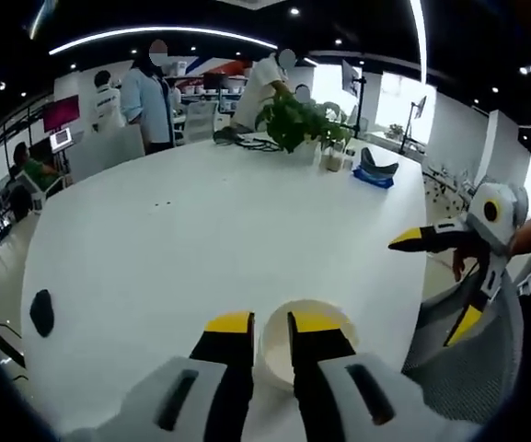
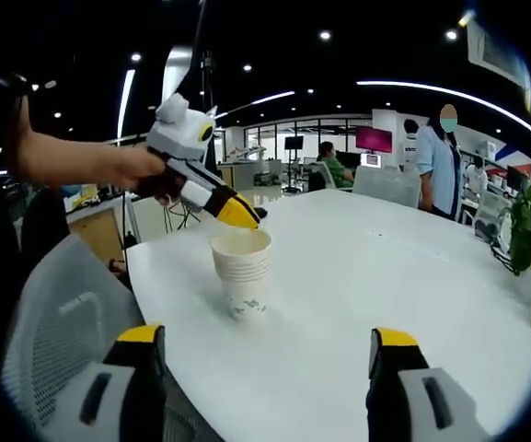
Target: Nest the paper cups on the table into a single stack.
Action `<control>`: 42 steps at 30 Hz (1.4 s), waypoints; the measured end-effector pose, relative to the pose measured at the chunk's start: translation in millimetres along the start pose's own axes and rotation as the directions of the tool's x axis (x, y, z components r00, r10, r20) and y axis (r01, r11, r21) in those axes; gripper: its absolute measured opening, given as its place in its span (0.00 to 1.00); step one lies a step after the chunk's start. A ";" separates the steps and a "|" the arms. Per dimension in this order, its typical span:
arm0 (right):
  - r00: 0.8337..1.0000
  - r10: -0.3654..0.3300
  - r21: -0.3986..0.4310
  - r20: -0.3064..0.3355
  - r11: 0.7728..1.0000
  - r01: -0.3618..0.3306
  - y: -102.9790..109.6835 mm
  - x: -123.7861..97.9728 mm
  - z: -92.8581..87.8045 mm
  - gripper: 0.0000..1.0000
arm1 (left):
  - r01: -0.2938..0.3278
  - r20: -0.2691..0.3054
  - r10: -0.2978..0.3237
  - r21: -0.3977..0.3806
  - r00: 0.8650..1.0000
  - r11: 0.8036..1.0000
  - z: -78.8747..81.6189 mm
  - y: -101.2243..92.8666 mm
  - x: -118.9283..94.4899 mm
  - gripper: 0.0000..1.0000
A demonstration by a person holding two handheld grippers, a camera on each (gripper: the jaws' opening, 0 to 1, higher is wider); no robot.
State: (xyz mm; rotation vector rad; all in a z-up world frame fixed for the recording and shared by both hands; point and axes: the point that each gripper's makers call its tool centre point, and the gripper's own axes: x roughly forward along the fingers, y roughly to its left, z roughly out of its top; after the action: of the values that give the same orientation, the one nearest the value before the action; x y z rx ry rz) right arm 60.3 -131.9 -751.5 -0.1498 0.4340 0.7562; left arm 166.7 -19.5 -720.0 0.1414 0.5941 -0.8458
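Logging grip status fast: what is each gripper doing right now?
Left gripper: jaws narrowly apart over the stack of paper cups, one tip at its rim; grip cannot be told.
Right gripper: open, holding nothing.

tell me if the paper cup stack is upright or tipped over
Upright. In the right gripper view the stack of white paper cups stands on its base on the round white table, open mouth up.
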 end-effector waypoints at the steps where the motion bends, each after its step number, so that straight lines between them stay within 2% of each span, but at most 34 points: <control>1: 1.000 0.000 0.000 0.000 1.000 0.000 0.3 -0.1 0.1 0.93 | 0.005 0.005 -0.005 -0.007 1.000 1.000 1.0 -0.2 -0.9 0.14; 3: 1.000 0.000 0.000 -0.001 1.000 0.000 0.6 -0.1 0.1 0.93 | 0.021 0.014 -0.021 -0.017 1.000 1.000 3.6 -5.3 -4.9 0.18; 6: 1.000 0.003 -0.001 -0.004 1.000 -0.003 0.9 0.2 -0.8 0.92 | 0.030 0.013 -0.029 -0.014 0.999 0.999 -2.1 -2.0 -5.7 0.22; 10: 1.000 0.008 -0.003 -0.008 1.000 -0.008 1.9 0.5 -1.6 0.92 | 0.043 0.012 -0.043 -0.004 0.999 0.999 -6.0 -8.4 -9.4 0.27; 16: 1.000 0.009 -0.002 -0.013 1.000 -0.009 2.1 0.8 -2.4 0.92 | 0.078 0.030 -0.078 -0.006 0.996 0.997 -9.7 -16.7 -5.7 0.38; 19: 1.000 0.011 -0.002 -0.016 1.000 -0.011 1.9 1.1 -3.8 0.92 | 0.091 0.019 -0.092 0.026 0.996 0.995 -12.4 -25.9 -3.4 0.43; 22: 1.000 0.013 -0.002 -0.020 1.000 -0.013 2.2 1.3 -4.3 0.92 | 0.091 0.006 -0.091 0.040 0.996 0.995 -19.3 -18.6 0.3 0.44; 25: 1.000 0.013 -0.001 -0.022 1.000 -0.013 2.5 1.5 -4.6 0.92 | 0.103 0.002 -0.103 0.041 0.995 0.994 -22.4 -20.5 3.0 0.45; 31: 1.000 0.009 0.002 -0.024 1.000 -0.009 1.4 1.5 -5.0 0.92 | 0.101 0.005 -0.101 0.047 0.995 0.994 -20.5 -18.7 7.2 0.45; 34: 1.000 0.005 0.006 -0.022 1.000 -0.005 0.2 1.4 -5.0 0.92 | 0.123 0.007 -0.124 0.048 0.992 0.991 -16.2 -24.1 6.7 0.48; 42: 1.000 -0.001 0.010 -0.019 1.000 0.001 -1.7 1.2 -5.0 0.92 | 0.146 -0.061 -0.139 0.125 0.988 0.981 -25.2 -28.3 13.1 0.48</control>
State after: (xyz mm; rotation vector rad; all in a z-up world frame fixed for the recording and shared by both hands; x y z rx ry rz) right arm 60.7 -133.8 -756.5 -0.1484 0.4559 0.7521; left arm 141.6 -38.3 -744.9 0.2417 0.6038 -1.0231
